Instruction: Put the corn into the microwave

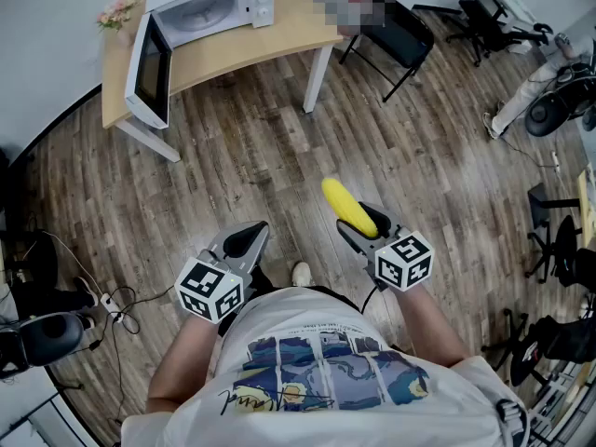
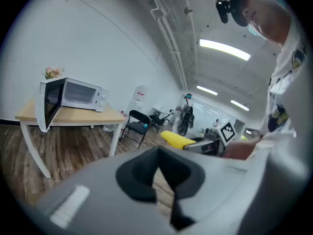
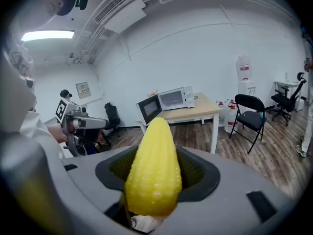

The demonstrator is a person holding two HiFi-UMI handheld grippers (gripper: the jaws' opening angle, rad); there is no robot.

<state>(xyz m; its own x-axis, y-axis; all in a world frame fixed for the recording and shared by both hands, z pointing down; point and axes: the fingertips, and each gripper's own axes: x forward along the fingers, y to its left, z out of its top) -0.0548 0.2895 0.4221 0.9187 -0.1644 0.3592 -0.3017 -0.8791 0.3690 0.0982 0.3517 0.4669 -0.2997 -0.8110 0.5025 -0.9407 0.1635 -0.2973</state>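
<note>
Corn (image 3: 154, 168) sits clamped by its thick end in the right tongs (image 1: 361, 228), tip pointing ahead, well short of the microwave (image 1: 216, 3) on the far desk (image 1: 279, 37). It looks light, stiff and smooth, liable to twist, so a hold across the wide middle suits. Left tongs (image 1: 244, 242) are closed on nothing. The microwave's door (image 1: 149, 71) hangs open; bare floor (image 1: 242, 156) lies between, and a chair (image 1: 396, 33) stands off right.

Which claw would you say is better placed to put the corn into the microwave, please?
Right. The right claw is shut on the corn, and the microwave ahead has its door open. The left claw holds nothing, its jaws together.
</note>
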